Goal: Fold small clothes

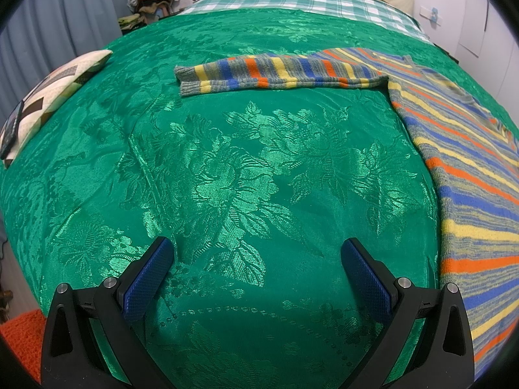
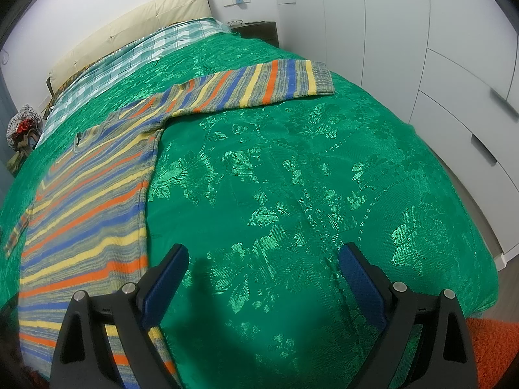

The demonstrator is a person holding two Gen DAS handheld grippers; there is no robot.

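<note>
A striped sweater in orange, blue, yellow and grey [image 1: 470,175] lies flat on the green floral bedspread [image 1: 246,168]. In the left wrist view its body fills the right side and one sleeve [image 1: 279,76] stretches left across the bed. In the right wrist view the sweater body [image 2: 94,201] lies at the left and the other sleeve [image 2: 259,86] reaches right, cuff outward. My left gripper [image 1: 256,249] hangs open above bare bedspread, left of the sweater. Over the bedspread beside the sweater's hem edge, my right gripper [image 2: 262,256] stands open, holding nothing.
A patterned cushion [image 1: 55,94] with a dark phone [image 1: 11,126] on it lies at the bed's left edge. A checked sheet [image 1: 292,0] and beige headboard [image 2: 129,29] are at the far end. White drawers [image 2: 470,97] stand right of the bed, an orange rug [image 2: 493,343] below.
</note>
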